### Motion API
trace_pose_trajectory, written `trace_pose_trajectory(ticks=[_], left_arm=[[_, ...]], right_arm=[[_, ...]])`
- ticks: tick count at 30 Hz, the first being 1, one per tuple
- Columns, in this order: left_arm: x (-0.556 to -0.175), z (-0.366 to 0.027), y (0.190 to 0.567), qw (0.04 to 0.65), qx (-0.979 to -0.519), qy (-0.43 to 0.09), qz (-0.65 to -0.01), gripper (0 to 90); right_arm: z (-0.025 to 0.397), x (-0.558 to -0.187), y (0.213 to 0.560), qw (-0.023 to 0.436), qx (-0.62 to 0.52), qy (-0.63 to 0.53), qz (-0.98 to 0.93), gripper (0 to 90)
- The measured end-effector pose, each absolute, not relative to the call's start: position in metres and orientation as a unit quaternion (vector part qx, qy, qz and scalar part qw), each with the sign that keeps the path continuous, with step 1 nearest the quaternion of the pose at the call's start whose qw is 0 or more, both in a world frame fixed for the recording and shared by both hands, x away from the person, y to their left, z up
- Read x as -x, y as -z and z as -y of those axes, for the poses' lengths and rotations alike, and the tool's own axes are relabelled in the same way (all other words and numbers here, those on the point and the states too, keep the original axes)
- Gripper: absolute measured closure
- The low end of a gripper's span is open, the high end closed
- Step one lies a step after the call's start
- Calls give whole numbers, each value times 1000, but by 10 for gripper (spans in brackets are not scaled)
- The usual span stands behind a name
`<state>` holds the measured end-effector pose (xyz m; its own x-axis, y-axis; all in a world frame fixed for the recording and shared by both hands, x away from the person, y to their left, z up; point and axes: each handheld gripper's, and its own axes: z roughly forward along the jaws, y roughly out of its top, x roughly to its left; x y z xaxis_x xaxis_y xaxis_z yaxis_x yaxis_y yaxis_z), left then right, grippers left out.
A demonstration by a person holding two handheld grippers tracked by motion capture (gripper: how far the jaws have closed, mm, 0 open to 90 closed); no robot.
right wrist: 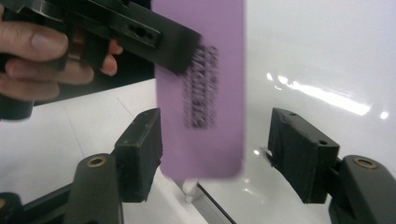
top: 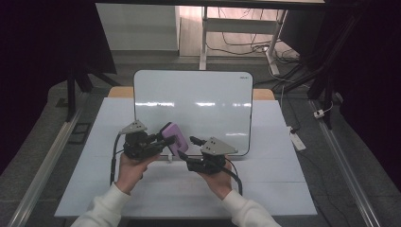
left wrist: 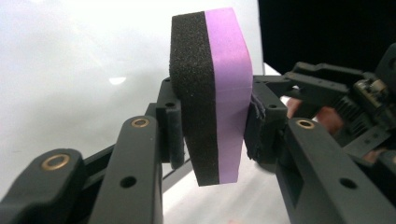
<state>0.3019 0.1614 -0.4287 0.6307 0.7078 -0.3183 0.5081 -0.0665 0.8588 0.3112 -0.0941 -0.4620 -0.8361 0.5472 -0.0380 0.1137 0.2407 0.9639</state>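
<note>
Two claws meet over the whiteboard's near edge on the desk: the left claw grips the purple eraser aloft, the right claw gapes wide around it, so a handover looks begun, wiping undone.

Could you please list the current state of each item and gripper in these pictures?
Eraser: held off the table, purple back and black foam pad both showing.
Left gripper: shut on the eraser.
Right gripper: open, jaws either side of the eraser, not clamping it.
Whiteboard: lying flat on the table, wiped clean, glare on it.
Table: covered in white.
</note>
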Motion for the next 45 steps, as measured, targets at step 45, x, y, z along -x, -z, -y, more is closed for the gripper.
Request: trace_pose_trajectory(ticks=[45], left_arm=[[-312, -218, 380, 486, -729, -148, -458, 623]], right_arm=[[279, -309, 497, 259, -327, -471, -777, 331]])
